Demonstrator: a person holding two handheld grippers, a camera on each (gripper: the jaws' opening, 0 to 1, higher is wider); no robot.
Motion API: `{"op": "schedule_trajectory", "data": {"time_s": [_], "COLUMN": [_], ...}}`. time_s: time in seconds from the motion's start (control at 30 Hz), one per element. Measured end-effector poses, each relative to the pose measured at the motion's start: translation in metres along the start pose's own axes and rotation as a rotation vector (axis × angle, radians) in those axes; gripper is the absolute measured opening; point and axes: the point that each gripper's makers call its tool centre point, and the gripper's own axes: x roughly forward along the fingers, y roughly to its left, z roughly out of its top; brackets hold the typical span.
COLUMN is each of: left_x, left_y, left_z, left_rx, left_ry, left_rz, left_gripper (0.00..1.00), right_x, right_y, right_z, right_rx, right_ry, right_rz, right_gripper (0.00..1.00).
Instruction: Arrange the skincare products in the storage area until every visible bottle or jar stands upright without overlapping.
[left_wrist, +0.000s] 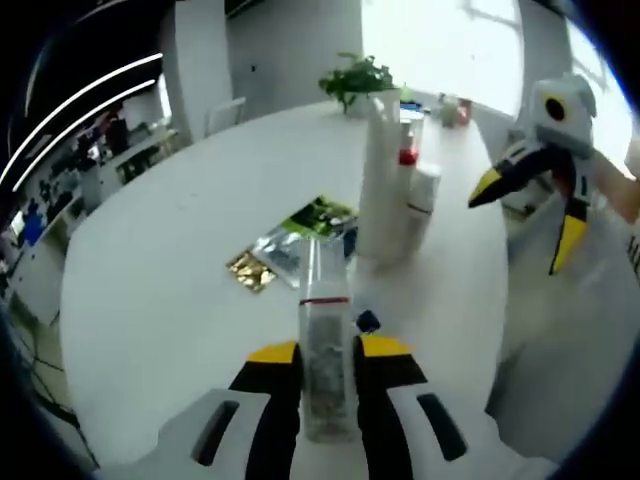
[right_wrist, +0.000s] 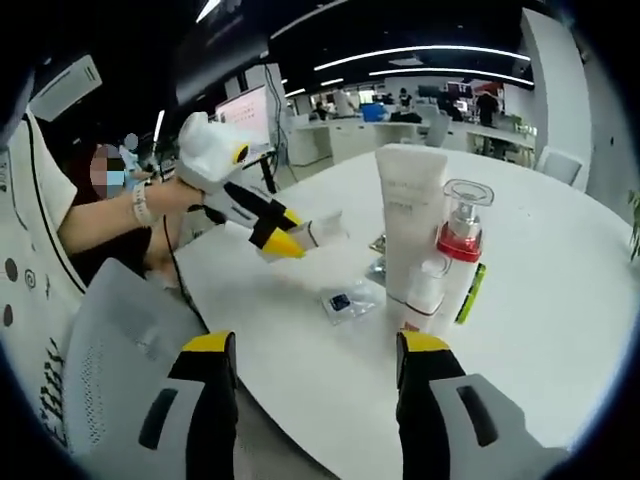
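Note:
My left gripper (left_wrist: 327, 350) is shut on a clear bottle (left_wrist: 324, 300) with a red band, held above the white table (left_wrist: 160, 280). In the right gripper view, this gripper (right_wrist: 285, 231) comes in from the left with the clear bottle (right_wrist: 322, 232) at its tips. A tall white tube (left_wrist: 384, 180) stands upright beside a pump bottle with a red collar (left_wrist: 408, 152) and a small white bottle (left_wrist: 423, 198). The same tube (right_wrist: 410, 205), pump bottle (right_wrist: 462, 228) and small bottle (right_wrist: 425, 287) stand ahead of my right gripper (right_wrist: 315, 345), which is open and holds nothing. It also hangs off the table's right side (left_wrist: 527, 215).
Flat sachets (left_wrist: 295, 240) lie on the table left of the standing group, and a small clear packet (right_wrist: 350, 298) lies near the edge. A potted plant (left_wrist: 357, 78) stands at the far side. A grey chair (right_wrist: 115, 350) sits by the table edge, with a person's sleeve (right_wrist: 30, 240) behind it.

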Motion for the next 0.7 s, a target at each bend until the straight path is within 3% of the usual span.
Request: {"op": "schedule_trajectory", "data": {"time_s": [0.33,0.7], "left_x": [-0.014,-0.021], "left_y": [-0.042,-0.070], "left_z": [0.021,0.035], "left_rx": [-0.016,-0.007], "left_ry": [-0.094,-0.153], "left_rz": [-0.074,-0.135], "left_gripper": [0.17,0.17], "right_x": [0.000,-0.003], "right_y": [0.005,0.004], "right_z": [0.003,0.026], "right_rx": [0.085,0.230], "right_ry": [-0.056,-0.202], "right_rz": [0.035,0.070], "right_gripper": [0.47,0.38]}}
